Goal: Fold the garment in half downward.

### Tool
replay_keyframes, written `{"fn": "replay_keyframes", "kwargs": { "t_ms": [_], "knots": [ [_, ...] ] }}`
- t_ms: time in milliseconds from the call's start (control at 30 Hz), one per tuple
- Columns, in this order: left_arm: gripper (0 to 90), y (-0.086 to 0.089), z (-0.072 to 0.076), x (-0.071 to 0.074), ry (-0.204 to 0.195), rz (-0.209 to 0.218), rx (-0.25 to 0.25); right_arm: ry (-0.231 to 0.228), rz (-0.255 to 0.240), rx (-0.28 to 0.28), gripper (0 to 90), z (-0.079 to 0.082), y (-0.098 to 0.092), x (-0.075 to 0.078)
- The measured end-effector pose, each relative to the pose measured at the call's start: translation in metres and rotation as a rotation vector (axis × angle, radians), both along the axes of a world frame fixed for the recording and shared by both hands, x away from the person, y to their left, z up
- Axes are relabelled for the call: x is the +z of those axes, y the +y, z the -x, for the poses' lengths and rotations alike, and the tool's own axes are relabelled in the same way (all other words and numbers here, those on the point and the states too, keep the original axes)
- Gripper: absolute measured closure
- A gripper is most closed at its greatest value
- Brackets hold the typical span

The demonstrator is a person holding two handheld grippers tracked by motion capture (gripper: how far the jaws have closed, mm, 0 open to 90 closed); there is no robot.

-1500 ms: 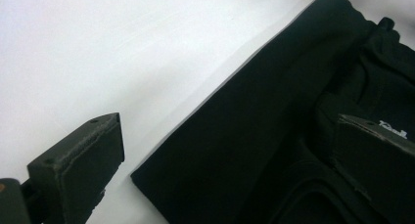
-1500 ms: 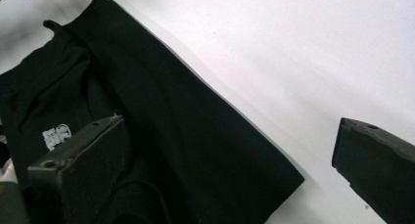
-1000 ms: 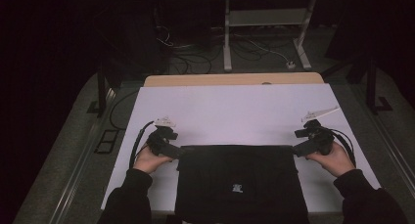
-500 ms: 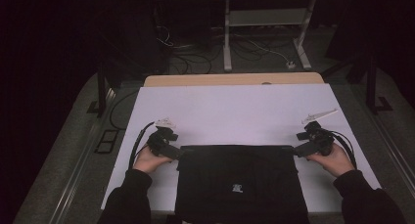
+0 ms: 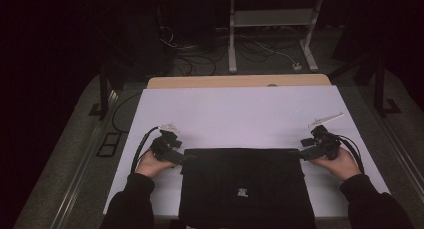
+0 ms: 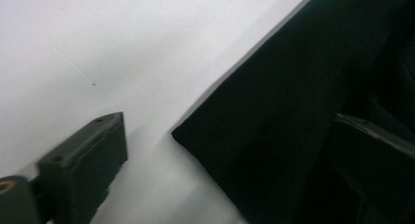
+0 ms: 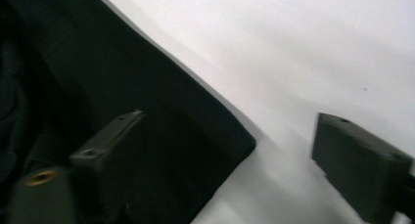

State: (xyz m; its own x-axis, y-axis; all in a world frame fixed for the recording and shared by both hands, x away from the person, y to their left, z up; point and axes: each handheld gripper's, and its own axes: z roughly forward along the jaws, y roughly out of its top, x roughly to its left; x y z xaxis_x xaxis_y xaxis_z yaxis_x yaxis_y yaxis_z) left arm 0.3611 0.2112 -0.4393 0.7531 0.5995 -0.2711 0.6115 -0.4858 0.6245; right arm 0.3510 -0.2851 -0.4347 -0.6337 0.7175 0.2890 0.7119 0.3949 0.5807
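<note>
Grippers are straddling the two far corners of a folded black garment (image 5: 245, 186), which is lying flat at the near edge of the white table cover (image 5: 240, 114), directly in front of the person. Compared with the high view a second earlier, the right gripper (image 5: 296, 153) is sitting slightly lower and closer to the cloth, while the left gripper (image 5: 186, 160) is keeping the same place at the far-left corner. The right gripper's jaws have just been closing from their widest spread; in the right gripper view the far-right corner of the garment (image 7: 215, 131) is lying between them, one jaw over the dark fabric and the other over the bare cover, with a clear gap remaining, so the pads are not yet pressing on the cloth. In the left gripper view the left gripper (image 6: 235, 160) is likewise standing spread, one jaw on the white surface and the other over the fabric, with the garment corner (image 6: 205, 136) between them and untouched. Judged from this arrangement, the right side is beginning its pinch ahead of the left, and both corners are being prepared for a simultaneous grasp, probably for lifting or folding the garment. Neither corner is yet secured.
</note>
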Motion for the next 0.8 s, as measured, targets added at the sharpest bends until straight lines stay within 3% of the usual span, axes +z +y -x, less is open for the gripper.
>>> {"fn": "replay_keyframes", "kwargs": {
  "t_ms": [200,533,667,800],
  "knots": [
    [14.0,0.0012,-0.0007,0.0002,0.0,0.004,0.001,-0.001,-0.005,-0.011,33.9,-0.0002,-0.0035,-0.0007],
    [43.0,-0.001,-0.0011,0.0001,-0.018,-0.019,0.025,0.037,0.011,-0.022,53.5,-0.0028,-0.0004,-0.0056],
    [57.8,-0.0029,-0.0008,0.0008,-0.025,-0.044,0.043,0.05,0.001,-0.026,65.3,-0.0035,-0.0014,-0.0061],
    [80.2,-0.0058,0.0004,0.0035,-0.026,-0.092,0.025,0.068,-0.007,-0.033,78.2,-0.0043,-0.0015,-0.0068]
  ]
}}
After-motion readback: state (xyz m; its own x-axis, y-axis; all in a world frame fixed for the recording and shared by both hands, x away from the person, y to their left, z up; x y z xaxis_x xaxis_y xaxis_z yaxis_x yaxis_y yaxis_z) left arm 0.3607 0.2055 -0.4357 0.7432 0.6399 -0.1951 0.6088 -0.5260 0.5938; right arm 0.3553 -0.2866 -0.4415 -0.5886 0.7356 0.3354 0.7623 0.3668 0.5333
